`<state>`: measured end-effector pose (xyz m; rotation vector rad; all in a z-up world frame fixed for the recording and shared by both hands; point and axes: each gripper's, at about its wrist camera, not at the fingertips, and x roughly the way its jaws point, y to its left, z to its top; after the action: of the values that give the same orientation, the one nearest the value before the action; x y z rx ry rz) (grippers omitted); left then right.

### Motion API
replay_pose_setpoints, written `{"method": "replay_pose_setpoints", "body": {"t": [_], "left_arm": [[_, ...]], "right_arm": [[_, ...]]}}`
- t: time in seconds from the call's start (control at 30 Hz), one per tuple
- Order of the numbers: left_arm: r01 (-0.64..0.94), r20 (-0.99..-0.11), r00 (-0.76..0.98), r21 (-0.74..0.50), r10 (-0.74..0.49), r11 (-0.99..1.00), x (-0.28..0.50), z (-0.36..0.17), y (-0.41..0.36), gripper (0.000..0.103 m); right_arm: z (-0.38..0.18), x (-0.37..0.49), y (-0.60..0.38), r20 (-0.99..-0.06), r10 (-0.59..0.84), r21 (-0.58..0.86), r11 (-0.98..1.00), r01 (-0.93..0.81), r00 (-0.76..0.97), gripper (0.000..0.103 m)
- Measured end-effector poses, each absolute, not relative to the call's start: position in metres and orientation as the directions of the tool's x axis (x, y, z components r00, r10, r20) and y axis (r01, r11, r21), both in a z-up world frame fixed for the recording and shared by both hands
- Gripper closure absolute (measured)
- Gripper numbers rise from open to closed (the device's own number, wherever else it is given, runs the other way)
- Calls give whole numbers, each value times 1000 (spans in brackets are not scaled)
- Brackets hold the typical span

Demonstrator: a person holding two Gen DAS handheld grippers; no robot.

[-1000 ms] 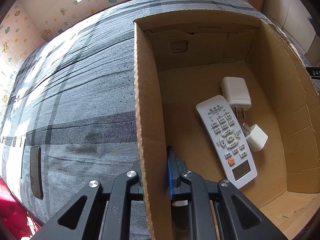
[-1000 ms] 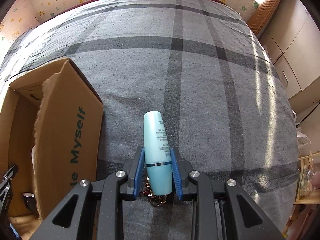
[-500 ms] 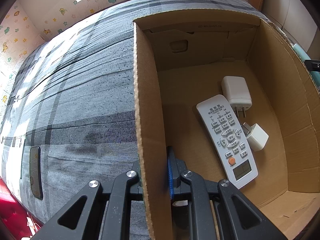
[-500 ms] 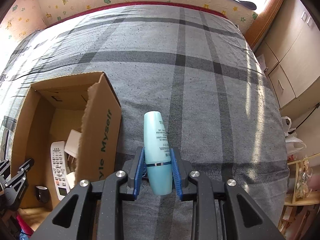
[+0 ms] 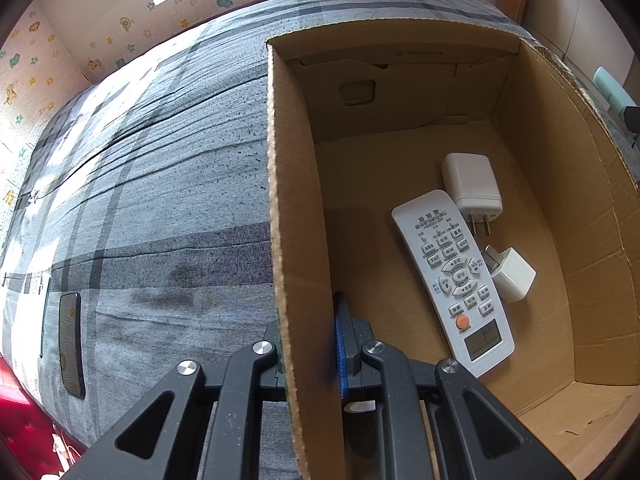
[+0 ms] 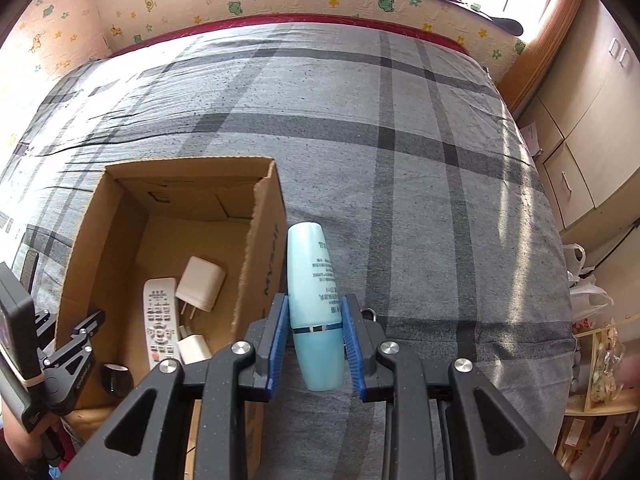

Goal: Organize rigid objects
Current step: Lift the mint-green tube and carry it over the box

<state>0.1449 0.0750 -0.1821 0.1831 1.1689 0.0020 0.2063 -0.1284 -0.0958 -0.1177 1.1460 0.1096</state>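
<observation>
My right gripper (image 6: 316, 336) is shut on a light blue bottle (image 6: 314, 292) and holds it above the bed, just right of an open cardboard box (image 6: 260, 280). The bottle's tip also shows past the box's right wall in the left wrist view (image 5: 612, 92). My left gripper (image 5: 308, 328) is shut on the box's left wall (image 5: 296, 240). Inside the box lie a white remote (image 5: 456, 276), a large white charger (image 5: 472, 184) and a small white charger (image 5: 514, 274). A small dark round object (image 6: 116, 376) sits at the box's near corner.
The box stands on a grey plaid bed cover (image 6: 400, 140). A dark phone (image 5: 71, 344) lies on the bed left of the box. A keyring (image 6: 368, 314) lies on the bed under my right gripper. Cabinets (image 6: 592, 120) stand to the right.
My right gripper has lifted the bottle and carried it toward the box, so the box's inside has come into its view. My left gripper still holds the wall.
</observation>
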Motion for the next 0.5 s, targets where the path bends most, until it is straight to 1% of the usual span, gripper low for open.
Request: {"method": "replay_pose_setpoints", "body": {"t": [0.5], "left_arm": [[93, -915, 393, 142, 95, 985, 145, -183, 76, 89]], "right_arm": [[-93, 191, -76, -911, 98, 3, 973, -232, 400, 74]]}}
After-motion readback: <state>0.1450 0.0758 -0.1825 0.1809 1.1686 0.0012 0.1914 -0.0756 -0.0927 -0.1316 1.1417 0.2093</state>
